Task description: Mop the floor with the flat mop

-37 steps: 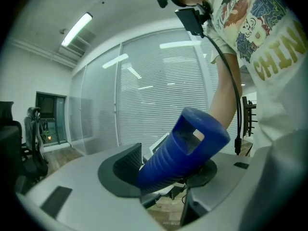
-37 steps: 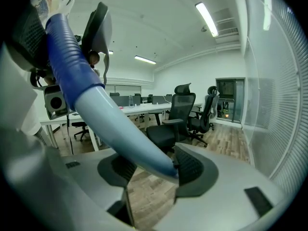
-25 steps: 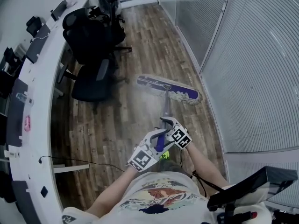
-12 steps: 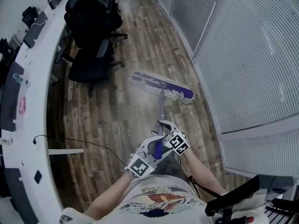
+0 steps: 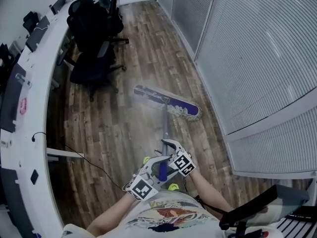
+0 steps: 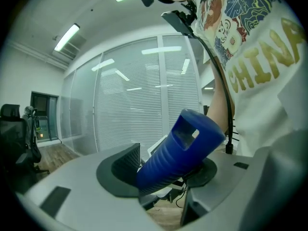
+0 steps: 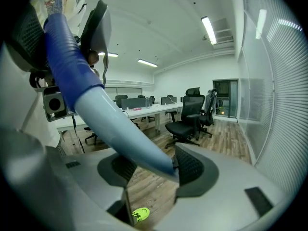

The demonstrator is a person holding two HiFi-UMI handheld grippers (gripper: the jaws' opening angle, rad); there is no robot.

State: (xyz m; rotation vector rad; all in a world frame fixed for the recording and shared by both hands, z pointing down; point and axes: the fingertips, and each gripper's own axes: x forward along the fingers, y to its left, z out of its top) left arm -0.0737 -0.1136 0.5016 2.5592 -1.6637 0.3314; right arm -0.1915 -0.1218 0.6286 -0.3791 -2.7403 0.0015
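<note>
- Wooden floor (image 5: 124, 143) runs between white counter (image 5: 29, 128) and glass wall (image 5: 247, 58).
- Fingers of your left gripper (image 6: 166, 170) pinch the blue grip (image 6: 178, 146); those of your right gripper (image 7: 155, 170) pinch the pale pole (image 7: 120, 134).
- Push the mop head (image 5: 168, 102) flat, in straight lines.
- It is long, purple and fluffy-edged, on the floor ahead of you.

Blue mop handle (image 6: 174, 153); black chairs (image 5: 90, 67) (brown woodgrain floor (image 5: 119, 133)).
</note>
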